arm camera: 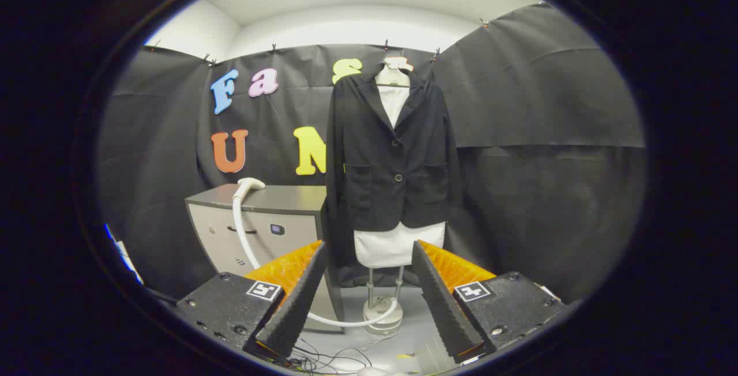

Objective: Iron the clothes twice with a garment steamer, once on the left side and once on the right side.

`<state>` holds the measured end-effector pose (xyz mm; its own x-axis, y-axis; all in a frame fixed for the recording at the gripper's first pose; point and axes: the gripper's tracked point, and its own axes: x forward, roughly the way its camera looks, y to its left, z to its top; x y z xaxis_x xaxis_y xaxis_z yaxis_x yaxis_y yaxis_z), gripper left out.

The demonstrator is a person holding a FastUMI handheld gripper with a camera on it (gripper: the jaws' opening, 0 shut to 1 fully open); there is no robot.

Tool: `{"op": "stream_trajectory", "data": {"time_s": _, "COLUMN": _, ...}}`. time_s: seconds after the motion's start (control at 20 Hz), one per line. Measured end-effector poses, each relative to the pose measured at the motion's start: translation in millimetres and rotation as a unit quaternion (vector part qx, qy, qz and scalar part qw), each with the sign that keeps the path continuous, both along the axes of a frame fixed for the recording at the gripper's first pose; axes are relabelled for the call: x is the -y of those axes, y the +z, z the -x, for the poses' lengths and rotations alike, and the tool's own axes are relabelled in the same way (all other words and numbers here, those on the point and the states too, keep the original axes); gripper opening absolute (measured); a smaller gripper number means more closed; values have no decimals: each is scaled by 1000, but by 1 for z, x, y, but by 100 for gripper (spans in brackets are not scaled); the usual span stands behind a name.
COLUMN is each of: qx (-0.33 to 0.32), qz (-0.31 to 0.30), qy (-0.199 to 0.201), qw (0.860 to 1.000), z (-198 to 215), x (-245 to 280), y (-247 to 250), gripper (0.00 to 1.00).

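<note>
A black blazer (392, 157) hangs buttoned on a white mannequin torso (398, 246) with a metal stand, well beyond my fingers. The white steamer head (249, 184) lies on top of a grey cabinet (288, 198) to the left of the mannequin. Its white hose (245, 237) drops down the cabinet front and curls along the floor to the mannequin's round base (381, 312). My gripper (369, 258) is open, nothing between its fingers, and it points toward the lower part of the mannequin from a distance.
Black cloth walls close the booth on the left, back and right. The cabinet stands close against the mannequin's left side. Loose cables (323, 358) lie on the grey floor just below my fingers.
</note>
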<state>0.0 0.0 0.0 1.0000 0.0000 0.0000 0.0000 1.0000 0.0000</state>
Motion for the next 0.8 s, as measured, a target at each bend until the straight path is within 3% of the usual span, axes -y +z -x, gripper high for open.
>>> {"op": "stream_trajectory", "data": {"time_s": 0.8, "qx": -14, "qz": -19, "qy": -1, "qw": 1000, "z": -24, "x": -26, "y": 6, "gripper": 95}}
